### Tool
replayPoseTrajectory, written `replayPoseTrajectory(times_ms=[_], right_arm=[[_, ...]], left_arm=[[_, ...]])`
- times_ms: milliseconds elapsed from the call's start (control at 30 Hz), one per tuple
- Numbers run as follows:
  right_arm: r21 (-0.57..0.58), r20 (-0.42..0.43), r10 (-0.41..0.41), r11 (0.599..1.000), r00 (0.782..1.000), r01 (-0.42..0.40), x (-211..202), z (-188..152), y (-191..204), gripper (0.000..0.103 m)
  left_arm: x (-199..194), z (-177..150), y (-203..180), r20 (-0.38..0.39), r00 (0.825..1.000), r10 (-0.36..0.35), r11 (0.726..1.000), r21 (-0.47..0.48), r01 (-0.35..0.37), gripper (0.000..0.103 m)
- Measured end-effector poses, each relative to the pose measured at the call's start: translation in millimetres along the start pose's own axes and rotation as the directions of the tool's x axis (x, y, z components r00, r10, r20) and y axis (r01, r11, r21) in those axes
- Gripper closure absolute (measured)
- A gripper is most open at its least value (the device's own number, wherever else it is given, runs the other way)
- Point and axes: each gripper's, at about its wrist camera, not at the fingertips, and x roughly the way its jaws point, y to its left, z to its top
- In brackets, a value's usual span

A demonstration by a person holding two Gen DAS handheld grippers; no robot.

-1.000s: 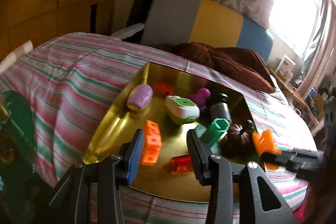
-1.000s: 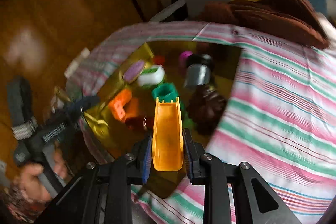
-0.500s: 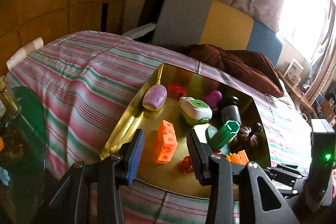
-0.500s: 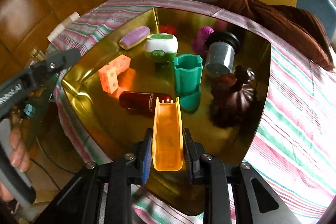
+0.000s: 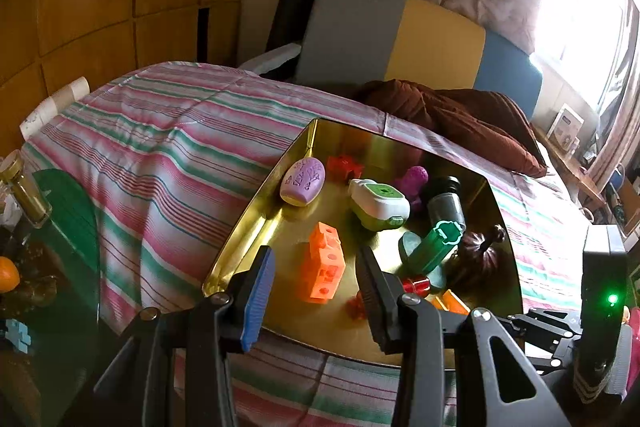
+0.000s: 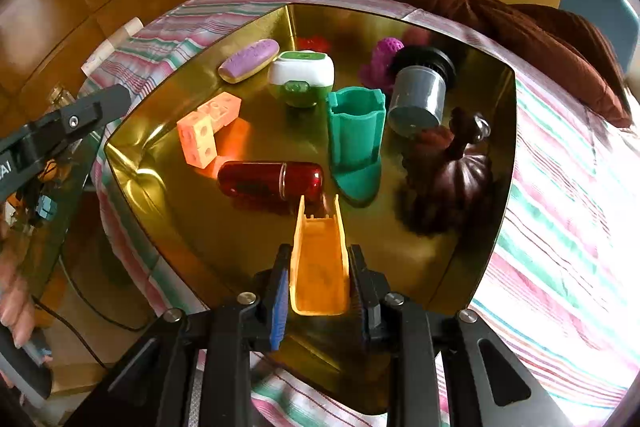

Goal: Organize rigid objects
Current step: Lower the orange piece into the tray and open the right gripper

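A gold tray (image 6: pixel 400 14) lies on the striped bedspread and holds several toys. Among them are an orange block pair (image 6: pixel 206 125), a red capsule (image 6: pixel 272 179), a teal cup (image 6: pixel 356 139), a grey cylinder (image 6: pixel 420 99) and a brown pumpkin (image 6: pixel 456 171). My right gripper (image 6: pixel 320 293) is shut on a yellow-orange channel piece (image 6: pixel 320 259), which hangs low over the tray's near side, its tip next to the capsule. My left gripper (image 5: pixel 316 303) stands open and holds nothing, short of the tray's (image 5: pixel 240 227) near-left corner, with the orange block (image 5: pixel 324 267) lying beyond its fingers.
A purple oval (image 6: pixel 250 59), a green-and-white device (image 6: pixel 302 75) and a magenta figure (image 6: pixel 382 61) lie at the tray's far side. A brown cushion (image 5: pixel 460 115) lies behind the tray. To the left, a glass side table (image 5: pixel 64 227) carries a bottle (image 5: pixel 24 191) and an orange (image 5: pixel 6 273).
My right gripper has come down and forward over the tray with the yellow-orange piece still in it. The left gripper has barely shifted and its jaws stand as wide as before.
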Motion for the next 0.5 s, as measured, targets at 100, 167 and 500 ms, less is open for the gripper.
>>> replayPoseTrajectory(times_ms=[100, 167, 500], right_arm=[[0.011, 0.002, 0.009, 1.0, 1.0, -0.009, -1.1, -0.9, -0.5, 0.075], [0.017, 0.008, 0.012, 1.0, 1.0, -0.012, -3.3, -1.7, -0.5, 0.065], [0.034, 0.132, -0.035, 0.999, 0.991, 0.03, -37.6, 1.5, 4.5, 0.044]], left_arm=[[-2.2, 0.6, 0.5, 0.0, 1.0, 0.002, 1.0, -0.009, -0.002, 0.061], [-3.7, 1.2, -0.4, 0.0, 1.0, 0.029, 1.0, -0.006, -0.029, 0.061], [-8.1, 1.1, -8.6, -0.016, 0.99, 0.139, 0.99, 0.036, -0.139, 0.061]])
